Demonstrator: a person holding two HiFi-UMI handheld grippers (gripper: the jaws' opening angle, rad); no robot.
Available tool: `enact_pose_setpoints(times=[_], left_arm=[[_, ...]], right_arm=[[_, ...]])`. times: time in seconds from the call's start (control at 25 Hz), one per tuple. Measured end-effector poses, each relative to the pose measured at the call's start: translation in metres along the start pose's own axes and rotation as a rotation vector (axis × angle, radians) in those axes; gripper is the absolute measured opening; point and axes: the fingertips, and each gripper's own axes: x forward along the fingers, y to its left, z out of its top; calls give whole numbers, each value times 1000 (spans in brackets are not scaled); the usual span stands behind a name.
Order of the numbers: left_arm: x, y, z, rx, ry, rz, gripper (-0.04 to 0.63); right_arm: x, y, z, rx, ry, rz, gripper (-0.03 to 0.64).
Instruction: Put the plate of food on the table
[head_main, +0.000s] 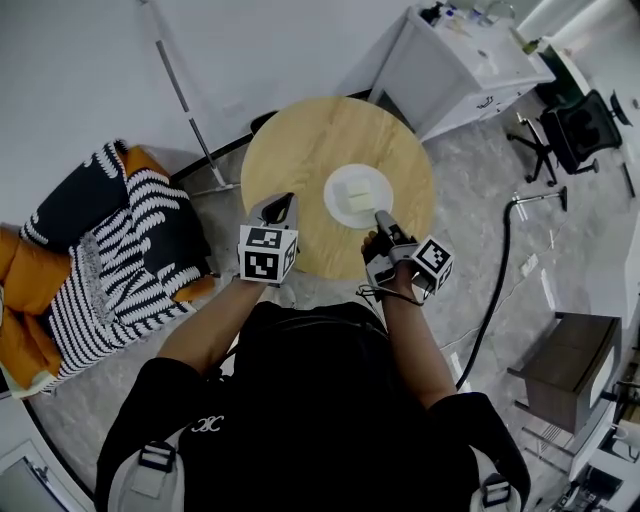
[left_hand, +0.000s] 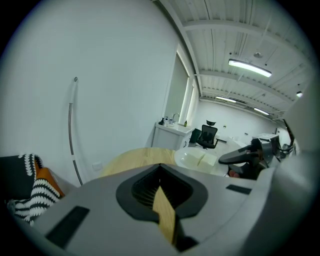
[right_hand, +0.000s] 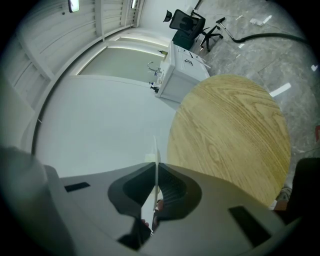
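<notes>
A white plate (head_main: 357, 194) with pale blocks of food (head_main: 358, 197) is over the right part of the round wooden table (head_main: 300, 150). My right gripper (head_main: 381, 213) is shut on the plate's near rim. In the right gripper view the plate (right_hand: 156, 155) shows edge-on, pinched between the jaws of the right gripper (right_hand: 155, 172). Whether the plate rests on the tabletop I cannot tell. My left gripper (head_main: 287, 197) is shut and holds nothing, above the table's near-left part. The left gripper view shows the plate (left_hand: 197, 159) to the right, beyond the left gripper (left_hand: 161, 192).
An orange armchair with a black-and-white striped throw (head_main: 110, 250) stands left of the table. A white cabinet (head_main: 460, 60) and a black office chair (head_main: 570, 125) are at the back right. A black hose (head_main: 498, 290) runs over the floor, near a dark side table (head_main: 565, 370).
</notes>
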Motion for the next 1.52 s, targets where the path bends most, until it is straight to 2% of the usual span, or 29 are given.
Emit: enact_pose_setpoints(times=[0.16,0.36,0.72,0.96,1.28,1.52], left_arm=[[2,8,-3,14,11,12,9],[7,13,-4,-31,9,55,9],[1,6,-5,-108,-27,177,9],[-7,-1,0,-117,-79,159,9],[-12,5,-3,-120,-55,207,9],[-12,4,-9,-154,-42,219,9]], right_arm=[[6,-5,3,1,4,-14,23],[18,-10,20,-19,37,-3,23],[37,-36,54,-64,196,44,21],[53,-61,47,-77,316,56,23],[77,-101,37,-30,404,6,27],[91,-116,31,-10,454,-14,28]])
